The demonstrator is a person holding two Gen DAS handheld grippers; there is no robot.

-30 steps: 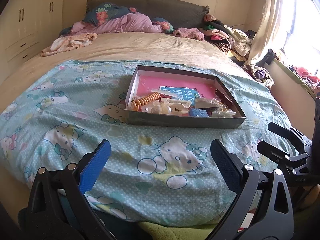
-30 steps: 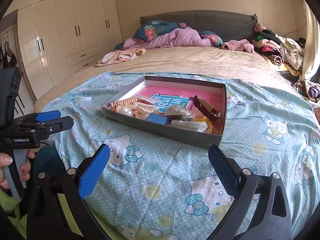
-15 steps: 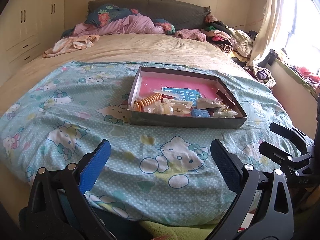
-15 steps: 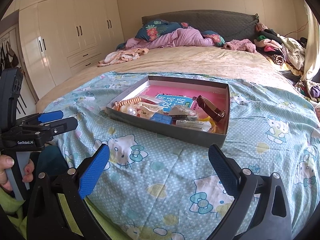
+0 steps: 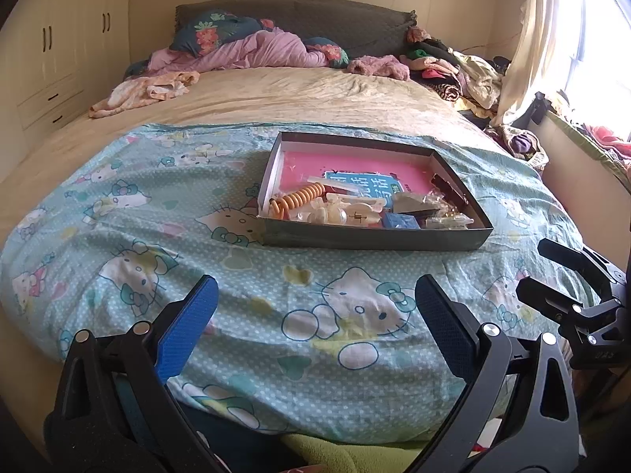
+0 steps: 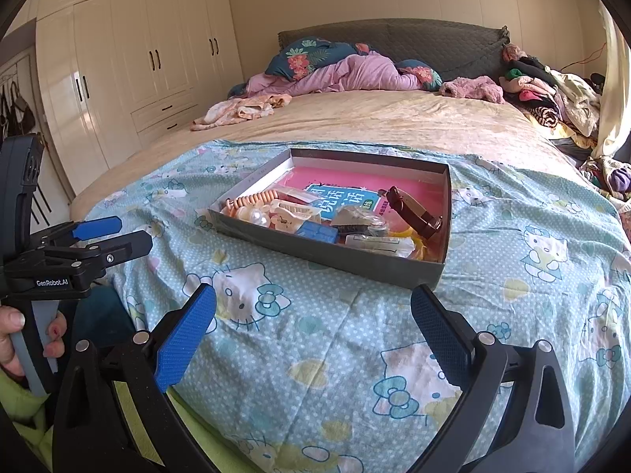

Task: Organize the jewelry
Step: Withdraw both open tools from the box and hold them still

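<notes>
The grey box (image 5: 366,236) with the jewelry stands on the blue blanket (image 5: 157,236) of the bed. The left gripper (image 5: 315,315) and the right gripper (image 6: 313,311) are before it, fingers wide apart, holding nothing.

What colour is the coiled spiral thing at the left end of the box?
Orange: the coiled spiral thing shows best in the left wrist view, inside the box.
</notes>
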